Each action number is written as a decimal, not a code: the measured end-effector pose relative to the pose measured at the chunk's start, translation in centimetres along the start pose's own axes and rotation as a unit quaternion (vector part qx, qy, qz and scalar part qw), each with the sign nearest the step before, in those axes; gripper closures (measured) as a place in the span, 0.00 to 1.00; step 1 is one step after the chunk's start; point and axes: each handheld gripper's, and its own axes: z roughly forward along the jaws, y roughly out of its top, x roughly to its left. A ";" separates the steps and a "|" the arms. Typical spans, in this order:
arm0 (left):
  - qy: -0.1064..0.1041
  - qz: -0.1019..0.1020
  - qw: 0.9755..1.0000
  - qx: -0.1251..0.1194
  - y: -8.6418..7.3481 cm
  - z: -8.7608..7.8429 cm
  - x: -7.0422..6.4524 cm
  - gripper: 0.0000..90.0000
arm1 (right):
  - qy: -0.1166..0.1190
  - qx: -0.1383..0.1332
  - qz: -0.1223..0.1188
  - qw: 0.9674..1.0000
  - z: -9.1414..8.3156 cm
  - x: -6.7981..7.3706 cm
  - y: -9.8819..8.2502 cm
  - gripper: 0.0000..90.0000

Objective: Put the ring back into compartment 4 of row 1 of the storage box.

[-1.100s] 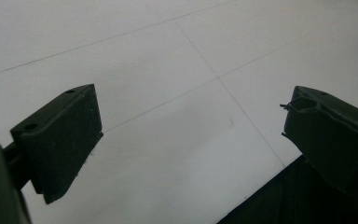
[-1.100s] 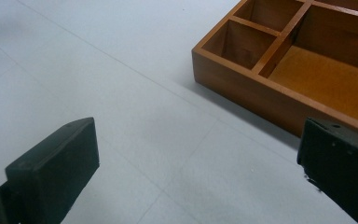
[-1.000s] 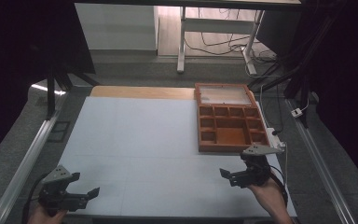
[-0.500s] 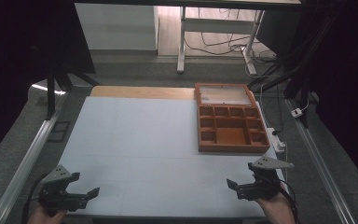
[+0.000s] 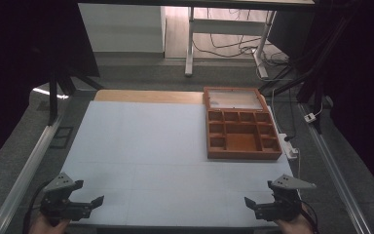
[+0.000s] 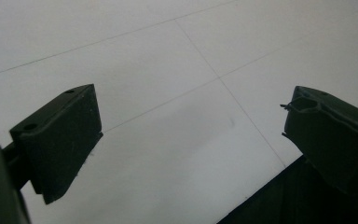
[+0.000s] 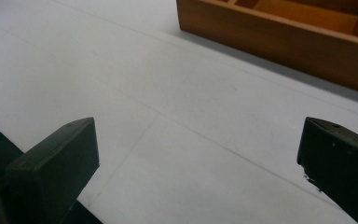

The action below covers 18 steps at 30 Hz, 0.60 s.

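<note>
A wooden box [image 5: 242, 130] with several small empty compartments stands open at the table's right rear, its lid [image 5: 235, 99] laid back behind it. My left gripper [image 5: 88, 196] rests low at the near left corner of the white table [image 5: 141, 141], open, nothing between its jaws. In the left gripper view the left gripper [image 6: 191, 135] spreads wide over bare white surface by the table's edge. My right gripper [image 5: 259, 196] sits at the near right corner, open and empty, a good way in front of the box. The right gripper [image 7: 198, 158] looks at the wooden box [image 7: 284, 37] side wall.
A white power strip [image 5: 290, 145] with a cable lies just right of the box at the table's edge. Metal rails [image 5: 27, 170] run down both sides. Desk legs and loose cables [image 5: 224, 46] lie on the floor beyond the table.
My right gripper has drawn back from just in front of the box to the near right corner. The left gripper has hardly moved.
</note>
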 end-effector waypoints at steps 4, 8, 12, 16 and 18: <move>0.000 0.000 1.000 0.000 0.0 0.0 0.0 0.04 | -0.005 0.011 0.003 1.000 -0.1 -0.1 -0.7 0.00; 0.000 0.001 1.000 0.000 0.0 0.0 0.0 0.04 | -0.010 0.016 0.003 1.000 -0.3 -0.1 -1.0 0.00; 0.000 0.000 1.000 0.000 -0.1 0.0 0.0 0.04 | -0.013 0.030 -0.009 0.999 0.0 0.2 -1.0 0.00; -0.001 -0.001 1.000 0.000 -0.1 0.0 0.1 0.04 | -0.011 0.040 -0.008 0.999 0.2 0.1 -0.9 0.00; -0.002 -0.001 1.000 -0.002 0.0 0.0 0.1 0.03 | -0.010 0.041 -0.004 0.999 0.2 0.1 -1.0 0.00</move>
